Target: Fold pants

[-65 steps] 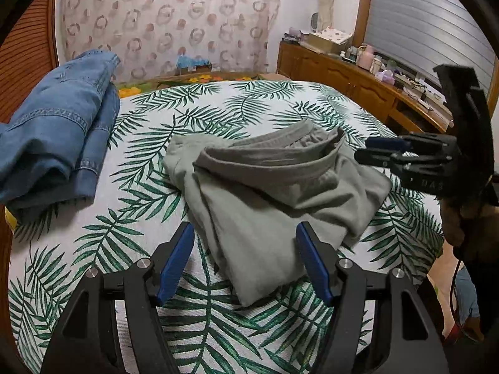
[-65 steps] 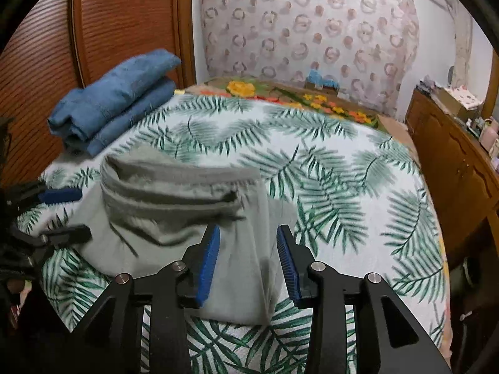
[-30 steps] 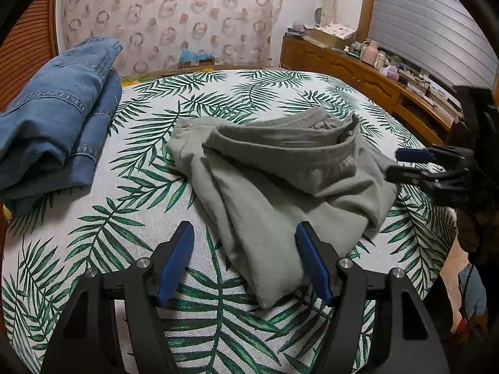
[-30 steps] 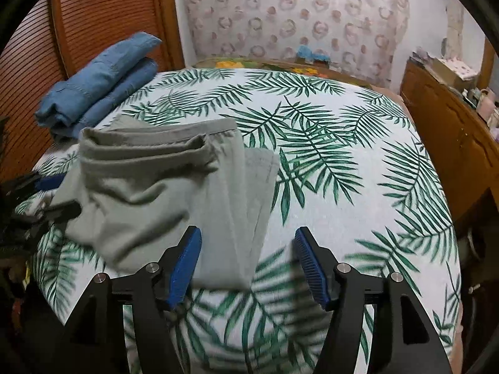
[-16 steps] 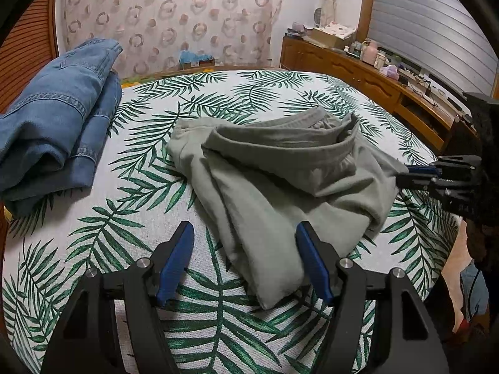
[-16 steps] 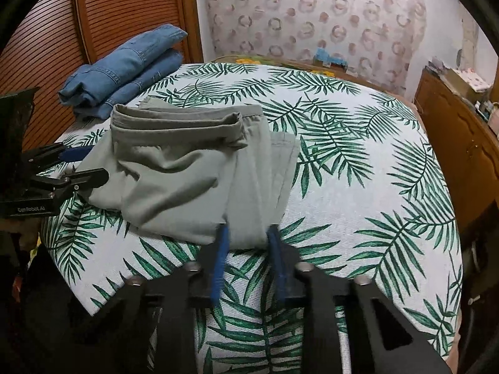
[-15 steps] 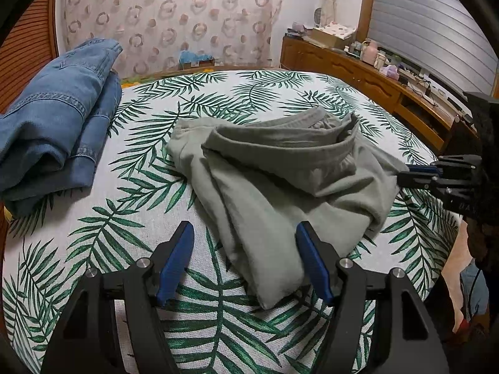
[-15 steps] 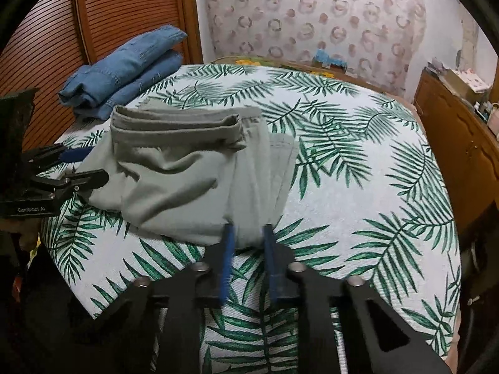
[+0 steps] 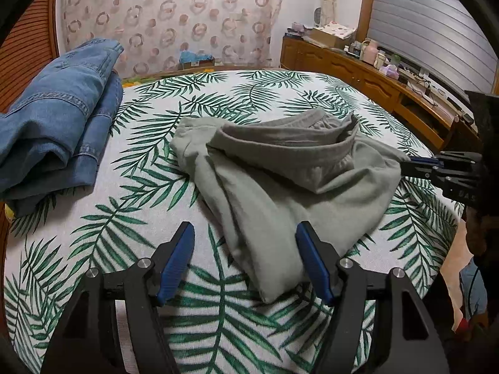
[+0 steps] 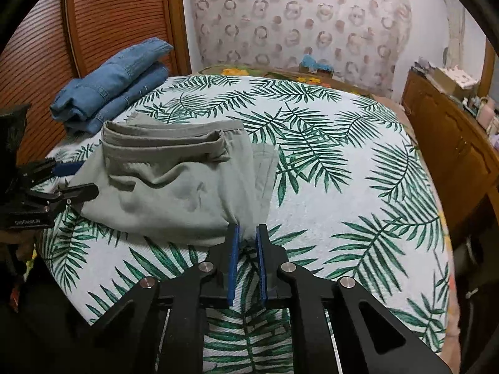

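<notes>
Upper left: one folded blue jeans pile. Centre: one grey pants on leaf-print bed, long axis lower centre to upper right, waistband far. Left gripper wide open, straddling near end, not gripping. Right gripper pinching pants corner, jaws just closed.

Right tool newly clamped on pants

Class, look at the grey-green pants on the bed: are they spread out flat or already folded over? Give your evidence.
Folded, but loosely. The grey-green pants lie in a compact, rumpled bundle of stacked layers, waistband doubled on top, no leg stretched out on the bed.
</notes>
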Motion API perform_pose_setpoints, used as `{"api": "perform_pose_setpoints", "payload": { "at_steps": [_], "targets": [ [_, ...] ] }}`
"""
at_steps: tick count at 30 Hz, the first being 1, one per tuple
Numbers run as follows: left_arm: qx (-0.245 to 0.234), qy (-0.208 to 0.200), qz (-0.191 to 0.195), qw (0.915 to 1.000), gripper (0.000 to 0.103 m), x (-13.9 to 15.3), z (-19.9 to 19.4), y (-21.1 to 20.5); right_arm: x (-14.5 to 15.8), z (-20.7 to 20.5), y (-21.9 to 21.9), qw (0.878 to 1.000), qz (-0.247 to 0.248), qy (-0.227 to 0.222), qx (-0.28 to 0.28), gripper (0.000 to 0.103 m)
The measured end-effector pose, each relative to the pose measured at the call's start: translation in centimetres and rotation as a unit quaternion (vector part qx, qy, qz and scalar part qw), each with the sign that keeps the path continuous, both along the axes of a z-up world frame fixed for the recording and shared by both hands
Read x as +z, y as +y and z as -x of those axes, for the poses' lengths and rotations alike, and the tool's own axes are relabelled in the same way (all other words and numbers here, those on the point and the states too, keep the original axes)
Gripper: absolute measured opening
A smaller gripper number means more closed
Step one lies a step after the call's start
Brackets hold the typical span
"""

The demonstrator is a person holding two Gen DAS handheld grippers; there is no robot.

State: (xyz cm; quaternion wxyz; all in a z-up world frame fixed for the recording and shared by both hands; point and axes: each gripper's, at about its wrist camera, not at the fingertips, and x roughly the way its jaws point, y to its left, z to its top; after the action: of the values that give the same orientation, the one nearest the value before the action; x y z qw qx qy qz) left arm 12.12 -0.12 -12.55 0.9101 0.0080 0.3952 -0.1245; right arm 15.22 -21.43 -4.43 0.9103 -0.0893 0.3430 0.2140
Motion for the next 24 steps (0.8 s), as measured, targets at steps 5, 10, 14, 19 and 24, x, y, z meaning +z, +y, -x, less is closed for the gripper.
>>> {"api": "perform_pose_setpoints", "payload": {
  "at_steps": [5, 10, 14, 19, 24],
  "targets": [
    [-0.018, -0.007, 0.014, 0.9997, 0.05, 1.1, 1.8, 0.1, 0.8, 0.3, -0.1, 1.0, -0.01, -0.007, 0.003, 0.017],
    [-0.03, 0.006, 0.012, 0.9995, 0.042, 0.4, 2.0, -0.6, 0.9, 0.2, 0.0, 1.0, -0.02, -0.009, 0.007, 0.025],
    [-0.031, 0.009, 0.019, 0.9993, 0.037, -0.1, 1.6, -0.5, -0.1, -0.5, 0.5, 1.0, -0.003, 0.002, -0.001, 0.025],
    [-0.044, 0.005, 0.014, 0.9989, 0.022, 0.0, 1.7, -0.8, -0.8, -1.3, 0.7, 1.0, -0.001, 0.027, 0.002, 0.025],
    [-0.045, -0.001, 0.012, 0.9989, 0.013, 0.4, 1.9, -0.8, -0.6, -0.9, 1.1, 0.999, 0.006, 0.022, 0.025, 0.011]
  ]
}}
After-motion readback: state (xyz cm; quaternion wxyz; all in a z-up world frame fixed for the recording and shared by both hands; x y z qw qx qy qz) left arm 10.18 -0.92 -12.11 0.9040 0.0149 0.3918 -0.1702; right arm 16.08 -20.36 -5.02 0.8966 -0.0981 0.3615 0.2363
